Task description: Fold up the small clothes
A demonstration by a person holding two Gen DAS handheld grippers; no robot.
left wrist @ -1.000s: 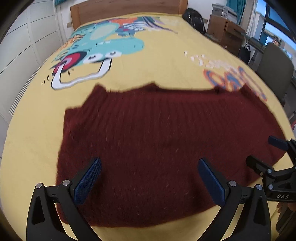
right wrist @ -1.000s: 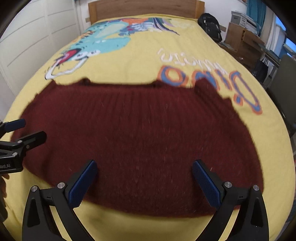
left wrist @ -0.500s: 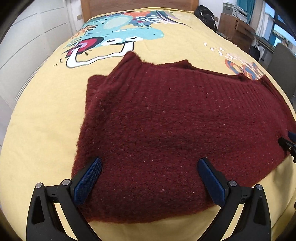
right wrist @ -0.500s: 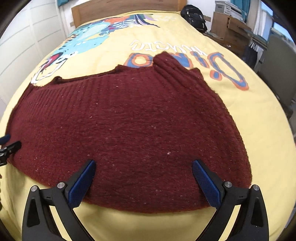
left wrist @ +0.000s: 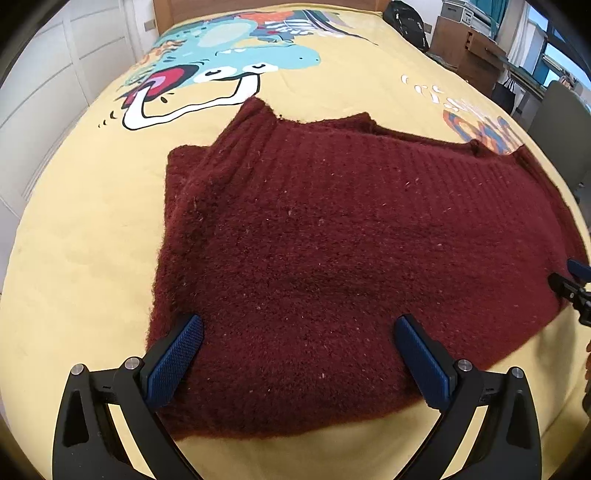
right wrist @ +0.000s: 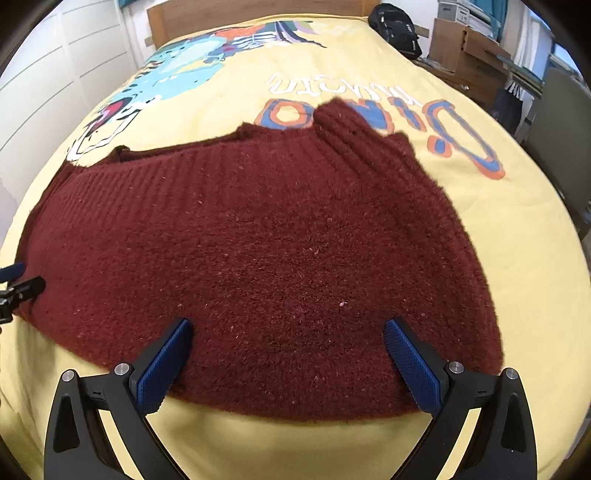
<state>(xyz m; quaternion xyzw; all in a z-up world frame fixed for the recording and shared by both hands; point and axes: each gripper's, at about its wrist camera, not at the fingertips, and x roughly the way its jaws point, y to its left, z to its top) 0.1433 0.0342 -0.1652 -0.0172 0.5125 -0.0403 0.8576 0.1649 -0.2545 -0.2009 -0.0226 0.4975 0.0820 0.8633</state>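
Note:
A dark red knitted sweater (left wrist: 332, 251) lies spread on the yellow bedspread (left wrist: 85, 236); it also shows in the right wrist view (right wrist: 258, 258). Its left sleeve is folded in over the body, its right sleeve likewise. My left gripper (left wrist: 299, 350) is open and empty, hovering over the sweater's near hem. My right gripper (right wrist: 288, 354) is open and empty over the near hem further right. Each gripper's tip shows at the edge of the other's view.
The bedspread carries a cartoon dinosaur print (left wrist: 221, 66) and lettering (right wrist: 369, 110). A wooden headboard (right wrist: 258, 11) stands at the far end. White cupboards (left wrist: 55, 74) are on the left; a black backpack (right wrist: 395, 26), wooden furniture (right wrist: 469, 48) and a chair (right wrist: 554, 122) on the right.
Both grippers have moved closer and lower toward the sweater's near hem. The sweater's sleeves now lie folded inward, and the sweater looks narrower than a second ago.

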